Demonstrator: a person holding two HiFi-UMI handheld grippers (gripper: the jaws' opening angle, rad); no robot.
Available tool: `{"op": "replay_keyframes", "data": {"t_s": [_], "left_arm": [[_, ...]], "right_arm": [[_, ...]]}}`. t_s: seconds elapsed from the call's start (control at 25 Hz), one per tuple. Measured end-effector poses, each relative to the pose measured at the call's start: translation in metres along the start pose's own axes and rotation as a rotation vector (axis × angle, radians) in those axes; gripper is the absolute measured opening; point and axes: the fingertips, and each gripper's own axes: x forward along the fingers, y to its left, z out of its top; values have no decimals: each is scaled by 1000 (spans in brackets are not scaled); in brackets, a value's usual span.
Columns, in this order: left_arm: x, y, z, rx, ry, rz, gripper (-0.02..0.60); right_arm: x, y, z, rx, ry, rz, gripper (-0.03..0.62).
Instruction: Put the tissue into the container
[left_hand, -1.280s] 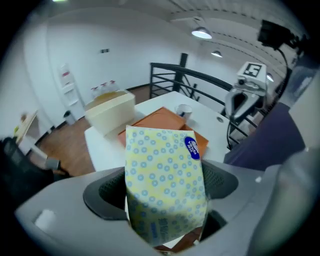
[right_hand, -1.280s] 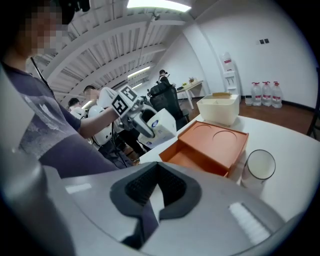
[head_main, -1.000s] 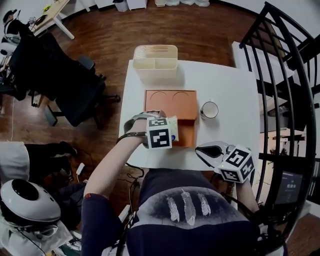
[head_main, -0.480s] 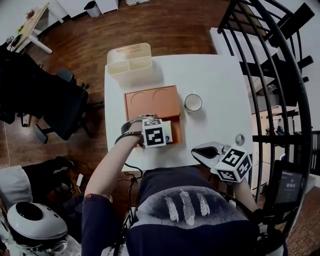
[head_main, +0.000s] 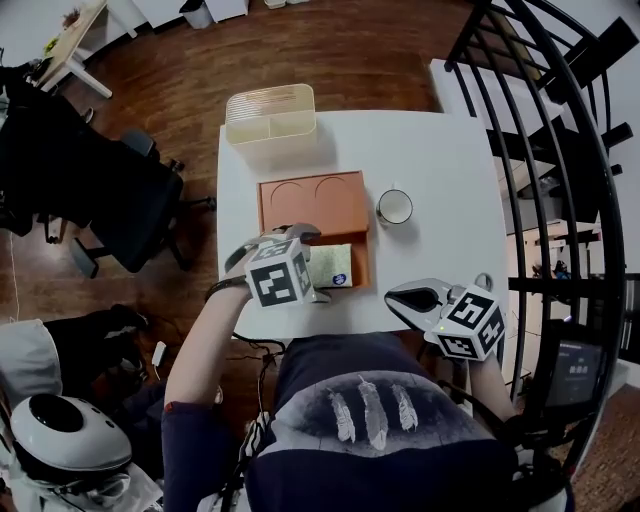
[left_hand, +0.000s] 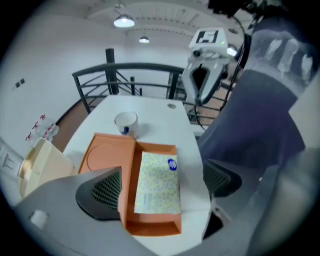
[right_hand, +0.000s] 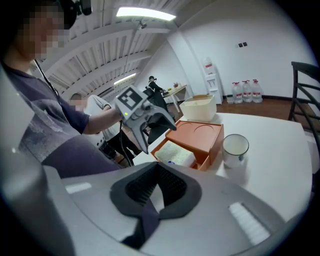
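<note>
The tissue pack (left_hand: 157, 182), pale yellow with a blue dot, lies flat in the open near compartment of the orange container (head_main: 315, 205). My left gripper (left_hand: 160, 185) hovers just over it. Its jaws are opening, spread wider than the pack, and neither pad touches it. In the head view the left gripper (head_main: 313, 265) sits at the container's left near corner, beside the tissue pack (head_main: 335, 266). My right gripper (head_main: 405, 298) hangs over the table's near edge, right of the container, shut and holding nothing. The right gripper view shows its pads (right_hand: 172, 186) together.
A white mug (head_main: 394, 207) stands just right of the container. A cream ribbed basket (head_main: 271, 113) sits at the table's (head_main: 440, 160) far left edge. Black stair railing (head_main: 560, 150) runs along the right, and a dark office chair (head_main: 130, 190) stands on the left.
The left gripper has let go of the tissue pack and drawn back to the left; the pack now lies uncovered in the container. The right gripper has stayed put.
</note>
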Motion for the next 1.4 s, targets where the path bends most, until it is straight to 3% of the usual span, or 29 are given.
{"op": "replay_keyframes", "data": {"t_s": [0.16, 0.32, 0.4, 0.44, 0.52, 0.56, 0.6, 0.88, 1.4], "left_arm": [[-74, -38, 47, -50, -385, 6, 509], [-126, -61, 64, -98, -636, 85, 491], [-139, -62, 62, -126, -703, 150, 405], [-144, -60, 59, -144, -732, 187, 327], [-157, -57, 53, -199, -798, 264, 142], [-163, -56, 48, -234, -830, 292, 13], [-167, -58, 44, -263, -854, 303, 14], [-167, -77, 33, -340, -879, 305, 14], [-160, -84, 32, -354, -833, 350, 14]], "right_arm": [[-8, -9, 20, -32, -45, -17, 3], [-16, -12, 51, -93, -114, -27, 3], [-18, -12, 64, -119, -136, -24, 3], [-18, -12, 68, -130, -142, -21, 3], [-17, -12, 74, -148, -147, -13, 3], [-16, -11, 77, -153, -150, -9, 3], [-15, -9, 79, -157, -156, -3, 3], [-9, 6, 81, -168, -157, 36, 3], [-1, 20, 68, -170, -116, 66, 3]]}}
